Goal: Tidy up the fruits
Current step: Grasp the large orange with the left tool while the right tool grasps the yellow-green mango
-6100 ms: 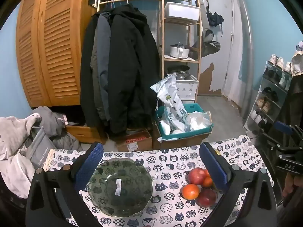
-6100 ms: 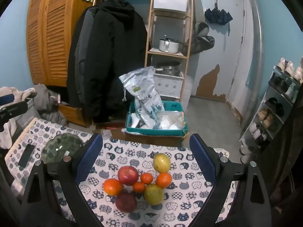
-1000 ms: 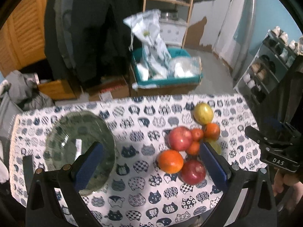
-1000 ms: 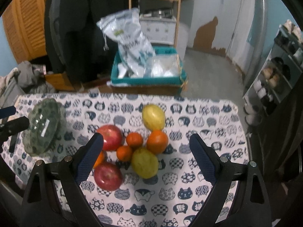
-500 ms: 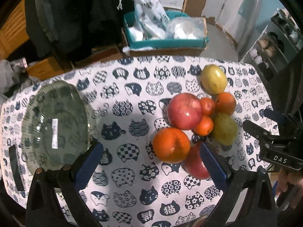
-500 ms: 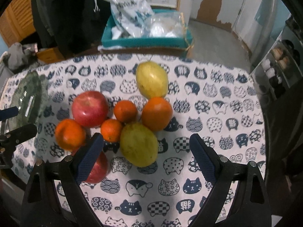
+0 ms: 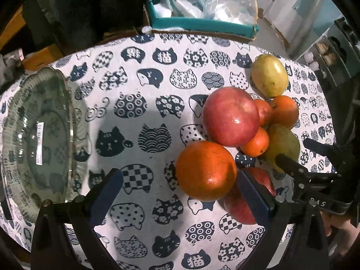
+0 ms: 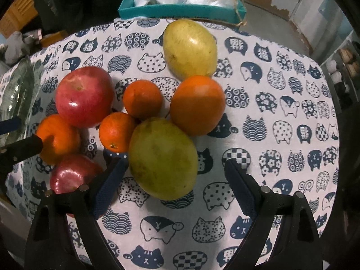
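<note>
A pile of fruit lies on the cat-print tablecloth (image 7: 144,103). My left gripper (image 7: 180,191) is open just above the cloth. A big orange (image 7: 205,171) sits between its fingers, close to the right pad, with no pad pressing on it. Behind that pad a red apple (image 7: 245,200) is partly hidden. A second red apple (image 7: 230,117) lies beyond. My right gripper (image 8: 175,180) hangs over a green mango (image 8: 162,157). Its jaws are closing, and the right pad is still well off the mango. A yellow mango (image 8: 190,47), an orange (image 8: 198,105) and two tangerines (image 8: 142,99) lie behind.
A clear glass plate (image 7: 38,139) rests on the table's left end. Beyond the far edge stands a teal box (image 7: 202,24) with plastic bags. The right gripper's frame (image 7: 315,180) and a hand (image 7: 342,231) crowd the fruit's right side. The near table edge runs under both grippers.
Both grippers have sunk toward the table and tipped further down, so the fruit fills more of each view. The right gripper's fingers stand closer together than before.
</note>
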The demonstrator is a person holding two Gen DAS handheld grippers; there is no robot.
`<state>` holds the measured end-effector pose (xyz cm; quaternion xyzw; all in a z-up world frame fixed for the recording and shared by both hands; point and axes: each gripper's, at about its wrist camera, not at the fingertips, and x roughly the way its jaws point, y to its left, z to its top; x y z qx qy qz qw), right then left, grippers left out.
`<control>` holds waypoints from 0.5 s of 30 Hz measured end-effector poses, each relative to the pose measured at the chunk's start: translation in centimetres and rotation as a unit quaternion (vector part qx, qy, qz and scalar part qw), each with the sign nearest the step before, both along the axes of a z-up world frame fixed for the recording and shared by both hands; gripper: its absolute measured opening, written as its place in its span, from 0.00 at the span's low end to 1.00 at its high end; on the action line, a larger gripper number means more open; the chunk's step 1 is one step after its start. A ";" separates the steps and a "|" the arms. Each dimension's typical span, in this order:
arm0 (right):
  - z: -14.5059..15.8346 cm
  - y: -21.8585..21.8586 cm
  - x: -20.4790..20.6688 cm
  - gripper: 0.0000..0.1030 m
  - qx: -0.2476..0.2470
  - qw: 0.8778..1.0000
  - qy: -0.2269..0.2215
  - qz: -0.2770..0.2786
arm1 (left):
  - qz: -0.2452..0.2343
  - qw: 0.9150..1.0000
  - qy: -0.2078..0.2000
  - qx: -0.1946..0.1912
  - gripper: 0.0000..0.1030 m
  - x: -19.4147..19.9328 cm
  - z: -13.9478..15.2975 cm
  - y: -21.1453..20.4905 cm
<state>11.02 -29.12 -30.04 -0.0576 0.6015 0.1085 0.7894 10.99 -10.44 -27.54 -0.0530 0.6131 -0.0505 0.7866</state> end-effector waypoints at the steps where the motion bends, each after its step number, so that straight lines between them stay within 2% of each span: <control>1: -0.2 0.0 0.1 0.79 0.005 1.000 0.004 0.002 | 0.000 1.000 0.003 -0.002 0.99 0.1 -0.2 -0.2; 7: -1.7 0.4 0.5 0.69 0.016 1.000 0.021 0.007 | -0.006 1.000 0.017 -0.014 0.99 0.7 -1.4 -1.3; 11: -2.7 1.0 1.0 0.66 0.019 1.000 0.023 0.007 | -0.007 0.999 0.023 -0.026 0.91 1.1 -2.2 -1.6; 12: -2.7 1.0 1.0 0.66 0.021 1.000 0.022 0.007 | -0.008 0.999 0.027 -0.028 0.86 1.3 -2.4 -1.8; 15: -2.6 0.5 0.8 0.65 0.023 1.000 0.015 0.000 | -0.005 0.998 0.036 -0.043 0.85 1.4 -3.1 -1.5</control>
